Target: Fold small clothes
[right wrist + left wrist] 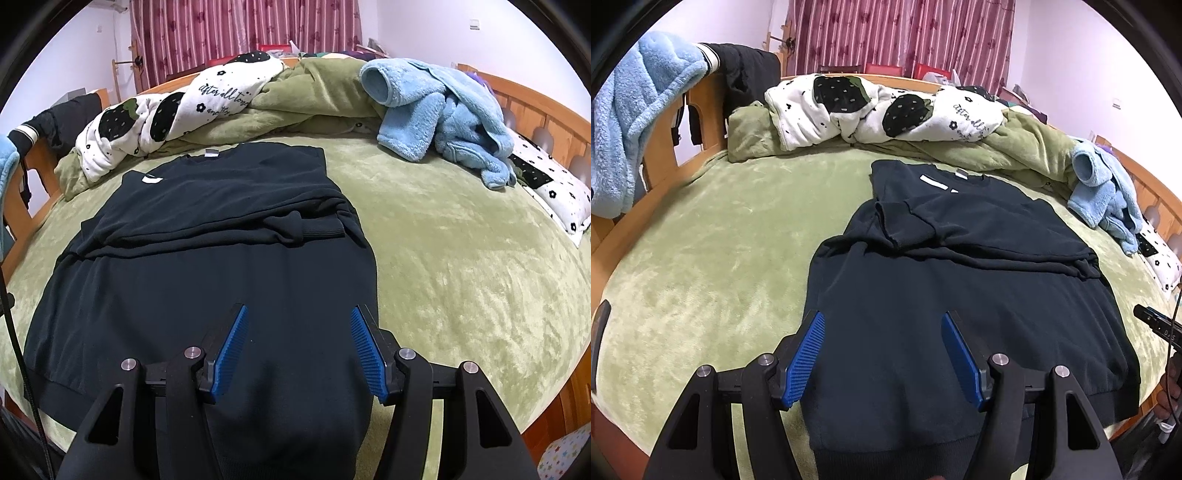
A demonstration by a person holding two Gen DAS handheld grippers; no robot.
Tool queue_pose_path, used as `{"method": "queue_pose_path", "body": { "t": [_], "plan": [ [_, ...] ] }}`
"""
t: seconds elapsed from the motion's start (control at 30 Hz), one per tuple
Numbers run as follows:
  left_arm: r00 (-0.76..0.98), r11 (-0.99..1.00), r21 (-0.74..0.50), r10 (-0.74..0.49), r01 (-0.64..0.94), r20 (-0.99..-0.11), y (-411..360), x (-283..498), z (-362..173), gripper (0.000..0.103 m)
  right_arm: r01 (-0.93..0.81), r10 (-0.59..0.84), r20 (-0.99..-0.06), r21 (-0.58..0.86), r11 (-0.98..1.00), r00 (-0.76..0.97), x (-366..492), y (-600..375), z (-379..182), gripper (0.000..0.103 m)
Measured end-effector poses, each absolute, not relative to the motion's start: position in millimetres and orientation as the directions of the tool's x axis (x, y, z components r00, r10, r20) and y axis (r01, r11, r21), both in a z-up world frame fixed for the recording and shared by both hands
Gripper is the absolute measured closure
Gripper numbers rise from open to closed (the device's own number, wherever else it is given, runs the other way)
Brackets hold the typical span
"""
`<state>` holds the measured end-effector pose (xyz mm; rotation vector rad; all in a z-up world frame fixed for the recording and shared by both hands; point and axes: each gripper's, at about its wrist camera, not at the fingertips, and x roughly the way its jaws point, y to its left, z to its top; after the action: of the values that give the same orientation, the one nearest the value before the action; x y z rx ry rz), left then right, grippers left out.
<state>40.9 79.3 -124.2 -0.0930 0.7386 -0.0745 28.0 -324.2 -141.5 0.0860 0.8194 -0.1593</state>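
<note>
A dark sweatshirt (960, 295) lies flat on the green plush bed cover (713, 258), its ribbed hem toward the near edge of the bed and its collar toward the far side. Both sleeves are folded across the chest, forming a horizontal band across the garment; a ribbed cuff (321, 230) shows at the right end of that band in the right wrist view. A small white neck label (211, 153) sits inside the collar; no text on it can be read. A white mark (151, 180) is printed on the chest near the collar; its shape is partly hidden by a fold.

The left gripper (882, 354) stands over the hem region at the garment's left side. Its blue ribbed pads (807, 354) are apart, with fabric visible beneath the gap, and they do not press on the cloth. The right gripper (299, 350) stands over the hem region at the garment's right side, jaws likewise apart and clamped on nothing.

Along the far edge of the bed lies a white quilt (147, 122) with black strawberry motifs. Script on it reads "after all" followed by words only partly legible. A light blue fleece garment (443, 118) lies bunched near the far right corner. Another light blue fleece item (639, 110) hangs over the wooden bed frame (705, 110) at the left. A red patterned curtain (897, 33) hangs behind the bed.
</note>
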Motion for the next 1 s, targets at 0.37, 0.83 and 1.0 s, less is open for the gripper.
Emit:
{"method": "queue_pose_path", "body": {
  "t": [0.37, 0.83, 1.0],
  "plan": [
    [0.726, 0.992, -0.126, -0.107, 0.029, -0.679, 83.8, 39.1, -127.0, 0.04, 0.173, -0.103, -0.728, 0.023, 0.985, 0.678, 26.9, -321.7, -139.6, 0.046],
    [0.739, 0.995, -0.099, -0.086, 0.027, -0.668, 81.7, 32.7, -124.2, 0.039, 0.175, -0.103, -0.723, 0.026, 0.984, 0.683, 23.7, -318.9, -137.6, 0.046],
    [0.739, 0.995, -0.097, -0.086, 0.027, -0.668, 81.4, 32.3, -123.8, 0.039, 0.17, -0.103, -0.722, 0.02, 0.985, 0.684, 23.1, -318.0, -136.4, 0.046]
  ]
}}
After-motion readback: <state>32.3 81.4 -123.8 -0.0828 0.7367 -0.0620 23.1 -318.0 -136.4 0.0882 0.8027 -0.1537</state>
